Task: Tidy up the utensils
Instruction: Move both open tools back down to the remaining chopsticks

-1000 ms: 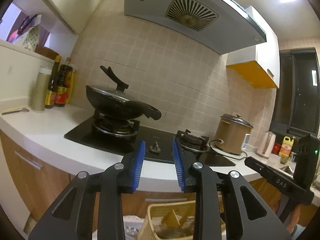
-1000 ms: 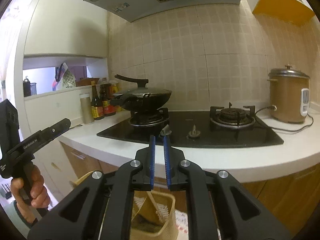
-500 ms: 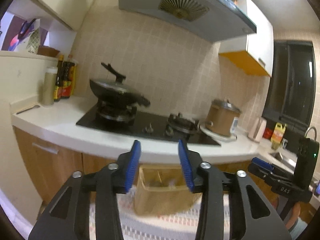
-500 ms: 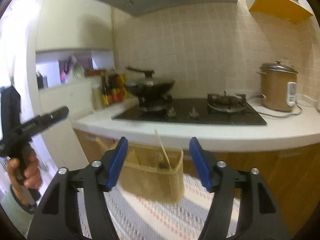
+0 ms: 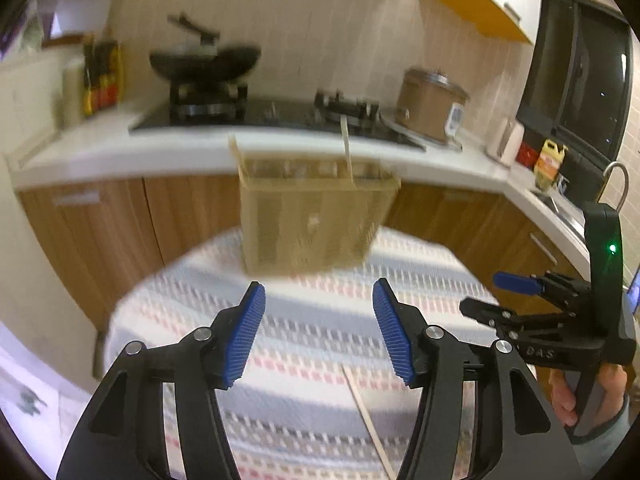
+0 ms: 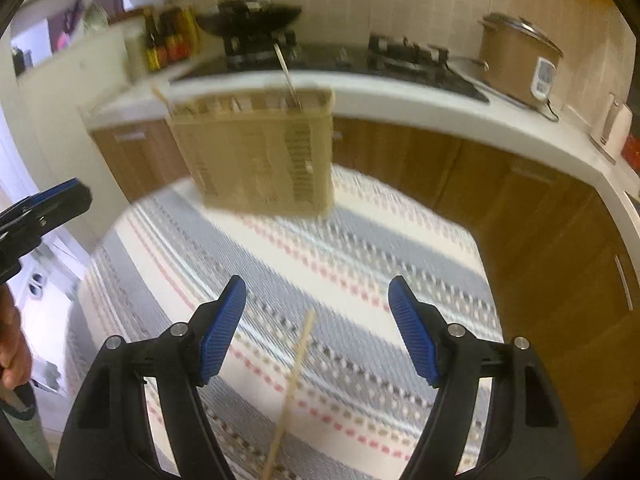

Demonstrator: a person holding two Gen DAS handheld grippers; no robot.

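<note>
Chopstick: a single pale wooden chopstick (image 6: 294, 384) lies flat on the striped woven tablecloth (image 6: 360, 248), well short of the holder, its far tip reaching up between the right jaws.
Holder: a tan slotted plastic utensil basket (image 6: 260, 152) stands at the far side of the table, just before the kitchen counter; a thin stick (image 6: 287, 76) and another at its left corner already poke out of it.
Right gripper (image 6: 316, 332): blue pads spread wide and empty; the jaws have just been opening, and nothing is pressed between them, only the stick's tip below the gap.
Left gripper (image 5: 318, 332): pads about half apart, also just opened further, holding nothing; the same chopstick (image 5: 368, 416) lies below and to the right of it.
Blur: both views are smeared, so the stick's exact lie on the cloth is hard to read.
Risk, pinch: a thin round stick flat on soft cloth may roll aside, or the pads may snag the fabric and drag it.
Risk, grip point: taken near one end, it would likely droop or pivot in the pads.
Risk, basket: light and tall, it could tip or slide if a tilted stick strikes its rim.
Risk, crowding: the two grippers sit close and could knock together over one stick.
</note>
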